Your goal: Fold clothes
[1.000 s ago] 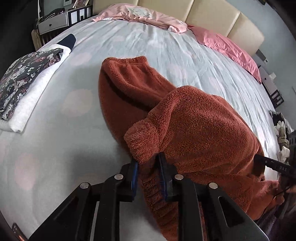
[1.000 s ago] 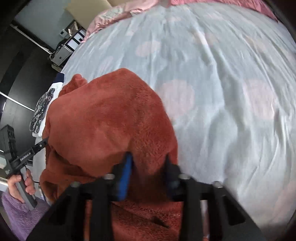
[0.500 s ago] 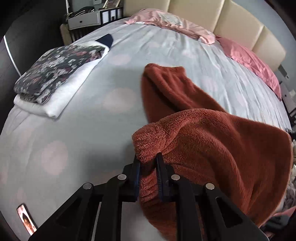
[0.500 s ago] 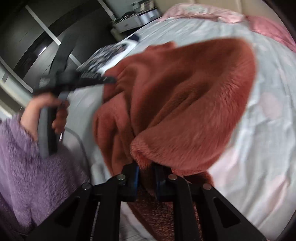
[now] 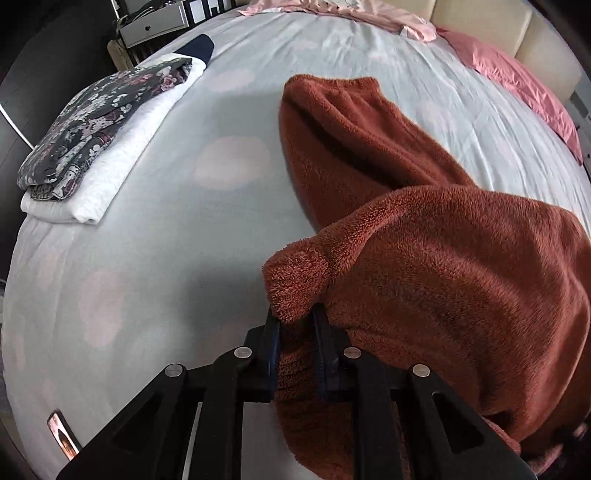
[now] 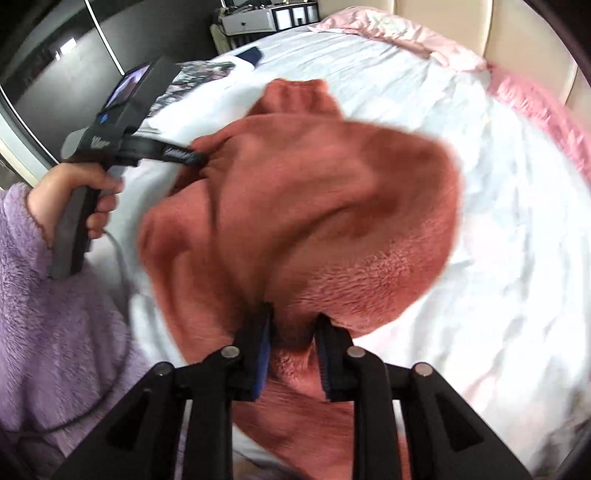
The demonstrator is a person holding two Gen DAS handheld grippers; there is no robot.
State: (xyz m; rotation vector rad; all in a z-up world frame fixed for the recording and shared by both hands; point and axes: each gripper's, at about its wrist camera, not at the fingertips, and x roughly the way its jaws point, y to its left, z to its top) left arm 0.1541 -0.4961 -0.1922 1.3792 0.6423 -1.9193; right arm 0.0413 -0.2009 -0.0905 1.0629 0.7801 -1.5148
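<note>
A rust-red fleece garment [image 5: 436, 266] lies partly on the pale bed [image 5: 155, 266], with its near part lifted. My left gripper [image 5: 295, 325] is shut on a thick rolled edge of it. My right gripper [image 6: 293, 325] is shut on another edge of the same garment [image 6: 314, 206], which hangs between the two grippers. In the right wrist view the left gripper [image 6: 192, 158] reaches into the garment from the left, held by a hand in a purple sleeve. The garment's far end [image 5: 332, 96] rests flat on the sheet.
A folded stack, floral dark cloth on white cloth [image 5: 103, 133], sits at the bed's left edge. Pink pillows [image 5: 517, 77] line the headboard. A drawer unit [image 5: 155, 22] stands beyond the bed's far left corner. A small phone [image 5: 62, 439] lies near the bed's near left edge.
Both grippers have raised the garment's near part off the bed and pulled it toward the near edge. The right gripper swung round to face the headboard.
</note>
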